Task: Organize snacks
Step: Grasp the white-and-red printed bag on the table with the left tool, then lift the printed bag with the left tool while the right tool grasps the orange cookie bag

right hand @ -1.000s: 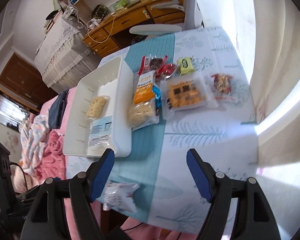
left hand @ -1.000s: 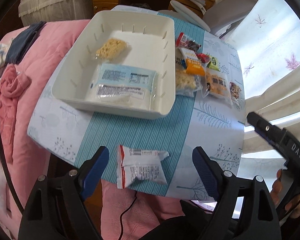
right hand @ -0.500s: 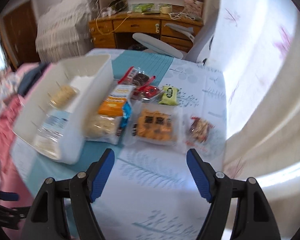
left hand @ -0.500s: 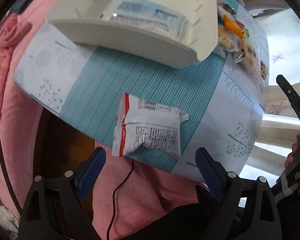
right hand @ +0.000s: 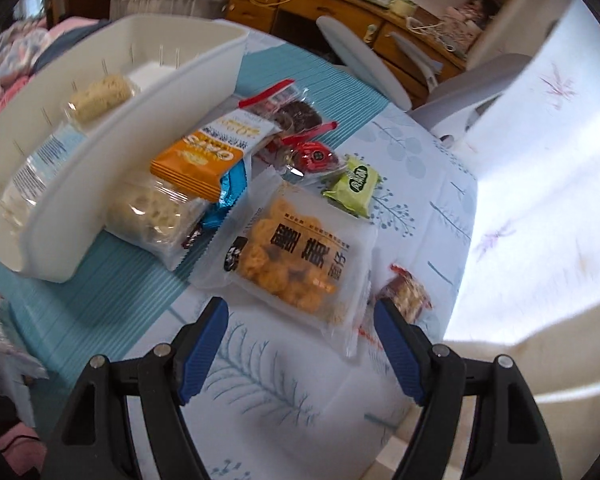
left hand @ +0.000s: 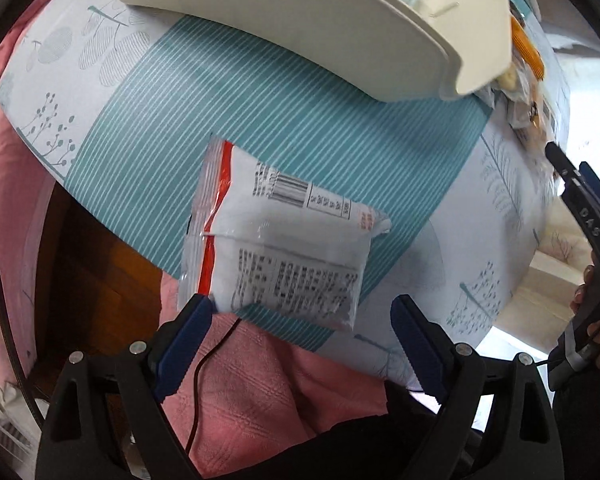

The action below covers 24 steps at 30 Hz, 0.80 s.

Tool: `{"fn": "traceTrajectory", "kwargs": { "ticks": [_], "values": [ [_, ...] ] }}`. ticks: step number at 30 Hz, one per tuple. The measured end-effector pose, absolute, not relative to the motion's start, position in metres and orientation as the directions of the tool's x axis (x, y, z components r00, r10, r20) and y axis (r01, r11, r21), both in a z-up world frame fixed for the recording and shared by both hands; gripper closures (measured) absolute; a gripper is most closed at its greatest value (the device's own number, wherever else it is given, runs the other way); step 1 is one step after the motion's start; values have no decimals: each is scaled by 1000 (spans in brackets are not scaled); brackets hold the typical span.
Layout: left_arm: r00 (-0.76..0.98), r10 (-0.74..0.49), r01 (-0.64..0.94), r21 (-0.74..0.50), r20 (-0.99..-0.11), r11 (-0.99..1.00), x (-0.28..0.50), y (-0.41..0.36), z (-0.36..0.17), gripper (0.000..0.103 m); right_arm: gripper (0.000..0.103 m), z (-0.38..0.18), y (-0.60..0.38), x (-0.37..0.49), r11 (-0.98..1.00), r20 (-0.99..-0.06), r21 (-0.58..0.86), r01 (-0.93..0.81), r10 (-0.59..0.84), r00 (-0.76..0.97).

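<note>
Left wrist view. Pink bedding (left hand: 240, 396) lower left, below the desk edge. Left claw (left hand: 300, 320): spread, pointing steeply down; its jaws have just been opening, and the white-and-red snack packet (left hand: 276, 252) lies between them unpinched, its lower left corner just beside the left pad. The packet rests printed side up at the near edge of the desk (left hand: 260, 92), on the teal striped band of the cloth. White plastic bin (left hand: 340, 28) beyond it, upper middle. Right claw's black body at the far right edge.

Right wrist view. White plastic bin (right hand: 112, 184) at left, holding a pale rice cracker (right hand: 100, 98) and a clear pack with a blue label (right hand: 40, 164). Just beside its wall: lotus-root chip bag (right hand: 152, 212), orange packet (right hand: 208, 156) on top. Centre: clear bag of orange snacks (right hand: 296, 264), lying ahead of the right claw (right hand: 300, 328), which is spread and grips nothing. Further right: green packet (right hand: 354, 186), small red-ended packet (right hand: 406, 294).
</note>
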<state>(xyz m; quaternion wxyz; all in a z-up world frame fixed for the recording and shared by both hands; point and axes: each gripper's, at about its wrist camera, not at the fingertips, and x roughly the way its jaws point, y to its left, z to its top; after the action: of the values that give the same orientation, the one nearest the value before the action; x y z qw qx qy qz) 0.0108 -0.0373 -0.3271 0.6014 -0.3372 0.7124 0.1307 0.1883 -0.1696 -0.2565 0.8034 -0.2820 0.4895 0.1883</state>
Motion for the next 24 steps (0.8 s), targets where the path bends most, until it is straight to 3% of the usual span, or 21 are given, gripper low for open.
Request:
{"fn": "traceTrajectory", "kwargs": {
  "ticks": [6, 9, 16, 20, 24],
  "values": [
    [-34, -337, -683, -224, -941, 695, 15, -31, -334, 17, 27, -281, -164, 204, 745, -904, -305, -593, -31, 426],
    [-42, -347, -700, -220, -937, 680, 16, -28, -338, 26, 27, -291, -162, 206, 729, -903, -320, -605, -42, 428],
    [-68, -381, -721, -219, -922, 657, 16, -28, -349, 33, 27, -302, -158, 216, 743, -886, -339, -577, -46, 461],
    [-72, -388, -721, -221, -919, 657, 19, -23, -351, 36, 41, -304, -157, 219, 755, -890, -329, -567, -47, 454],
    [-78, -385, -712, -219, -919, 668, 24, -20, -349, 38, 49, -304, -155, 217, 744, -880, -360, -563, -71, 469]
  ]
}}
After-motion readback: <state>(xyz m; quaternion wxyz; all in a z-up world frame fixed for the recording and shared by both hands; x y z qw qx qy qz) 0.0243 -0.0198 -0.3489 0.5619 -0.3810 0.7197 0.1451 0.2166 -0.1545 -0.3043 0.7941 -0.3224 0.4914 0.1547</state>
